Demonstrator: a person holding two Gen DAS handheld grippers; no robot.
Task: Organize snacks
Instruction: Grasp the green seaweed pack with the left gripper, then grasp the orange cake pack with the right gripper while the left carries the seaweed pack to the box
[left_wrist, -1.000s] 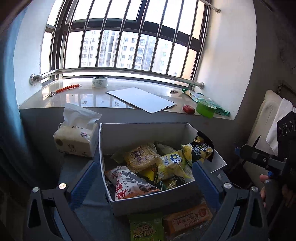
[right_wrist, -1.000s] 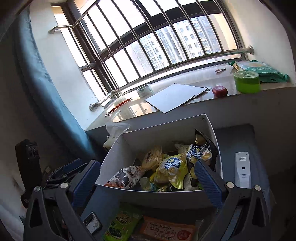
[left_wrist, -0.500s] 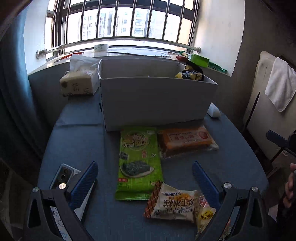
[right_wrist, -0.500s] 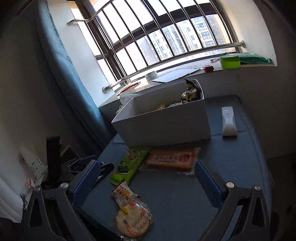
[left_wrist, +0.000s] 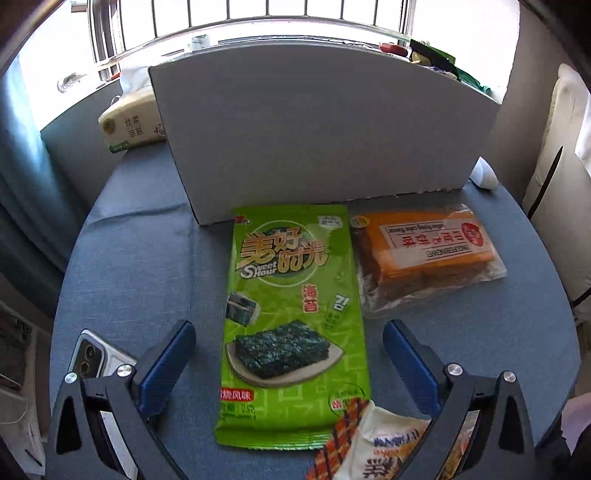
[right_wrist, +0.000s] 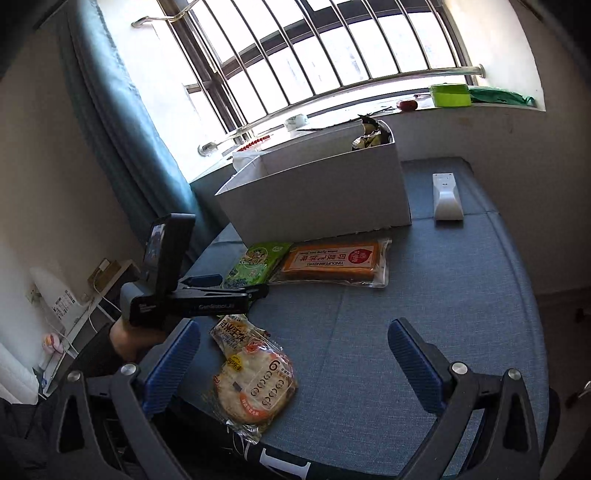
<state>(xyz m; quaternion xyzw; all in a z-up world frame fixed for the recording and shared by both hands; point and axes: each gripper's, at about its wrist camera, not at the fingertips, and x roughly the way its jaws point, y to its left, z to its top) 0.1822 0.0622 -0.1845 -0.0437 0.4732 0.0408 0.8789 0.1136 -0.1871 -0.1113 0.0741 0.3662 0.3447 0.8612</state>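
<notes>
A white cardboard box (left_wrist: 325, 125) stands at the back of the blue table; it also shows in the right wrist view (right_wrist: 317, 195) with snack bags sticking out of it. In front of it lie a green seaweed packet (left_wrist: 291, 317) and an orange cake packet (left_wrist: 424, 254). My left gripper (left_wrist: 290, 345) is open, low over the seaweed packet, one finger on each side of it. A white rice-cracker packet (left_wrist: 373, 443) lies at its near end. My right gripper (right_wrist: 293, 354) is open and empty above a round-cracker packet (right_wrist: 255, 387). The left gripper also shows in the right wrist view (right_wrist: 225, 288).
A phone (left_wrist: 99, 362) lies at the table's left front edge. A tissue pack (left_wrist: 129, 118) stands left of the box. A white remote (right_wrist: 447, 197) lies right of the box. A windowsill with a green tub (right_wrist: 450, 94) runs behind. A teal curtain (right_wrist: 122, 122) hangs left.
Both grippers have pulled back from above the box and dropped toward the table. The left one has closed in on the seaweed packet. Both stay open.
</notes>
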